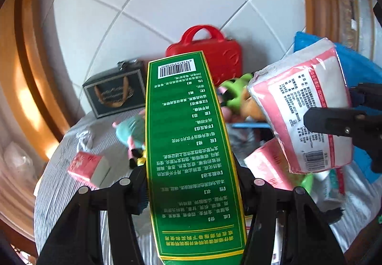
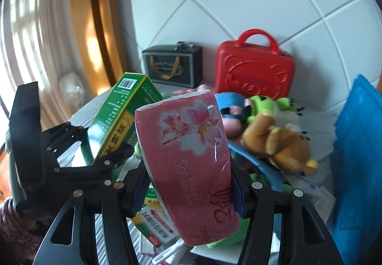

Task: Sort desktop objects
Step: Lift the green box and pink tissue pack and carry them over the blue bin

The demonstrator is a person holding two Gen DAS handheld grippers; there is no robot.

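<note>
Left wrist view: the left gripper (image 1: 193, 189) is clamped on a tall green box (image 1: 191, 145), barcode end pointing away, held up above the striped tablecloth (image 1: 57, 188). To the right, a pink tissue pack (image 1: 303, 107) is seen pinched by the right gripper (image 1: 334, 122), also lifted off the table. A second small pink tissue pack (image 1: 86, 167) is lying on the cloth at left. A teal and pink toy (image 1: 131, 131) is lying just left of the box, blurred. At the back, a dark gift box (image 1: 114, 90) and a red toy case (image 1: 210, 55) are stood against the white tiled wall (image 1: 143, 2). A green plush (image 1: 232, 90) is partly hidden between the two held items. Blue plastic (image 1: 353, 59) is seen behind the tissue pack.

Right wrist view: the right gripper (image 2: 189, 189) is clamped on the pink tissue pack (image 2: 191, 150), flower print facing the camera, held in the air. At left, the green box (image 2: 119, 117) is held tilted by the left gripper (image 2: 100, 153). A brown bear plush (image 2: 279, 141) and the green plush (image 2: 267, 105) are piled at right of centre, the red toy case (image 2: 253, 69) and dark gift box (image 2: 172, 67) behind them. A smaller green-and-white box (image 2: 155, 224) is lying on the table under the pack. A blue bag (image 2: 358, 157) is at the right edge. A knitted sleeve (image 2: 14, 224) is seen at lower left.
</note>
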